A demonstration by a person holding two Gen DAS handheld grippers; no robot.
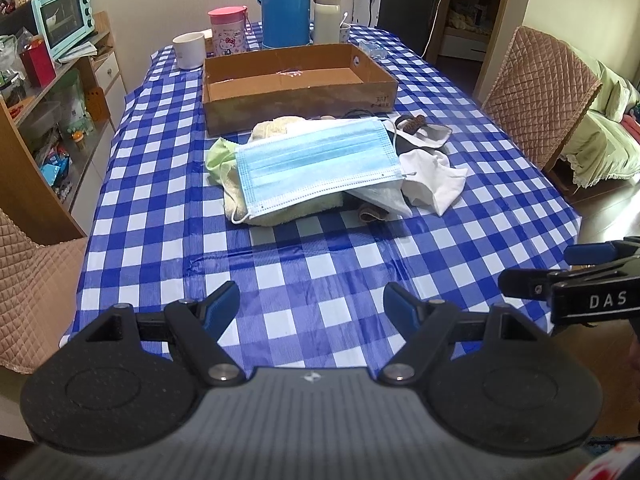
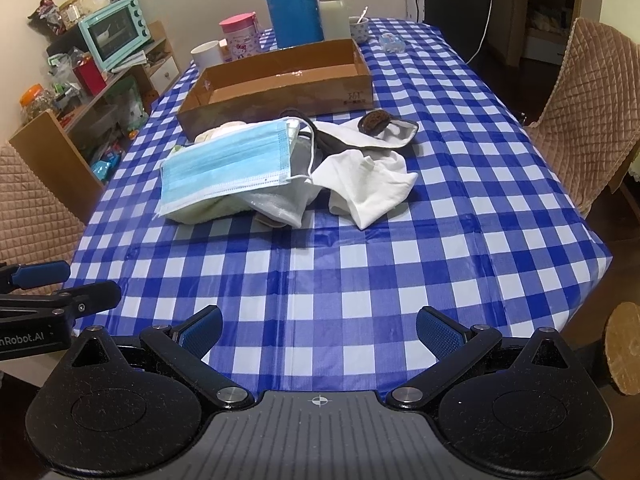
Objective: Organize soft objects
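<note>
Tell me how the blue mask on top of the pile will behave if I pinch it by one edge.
The mask looks thin and pleated, so it will probably droop. It seems light; it should lift easily. Its ear loop lies across the white cloth and might drag it.

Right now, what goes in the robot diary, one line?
left gripper: open | right gripper: open | blue face mask: atop pile | cardboard box: no soft items visible

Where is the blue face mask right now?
In both wrist views the blue face mask lies atop the pile of soft items mid-table, just in front of the cardboard box, with a white cloth to its right.
</note>
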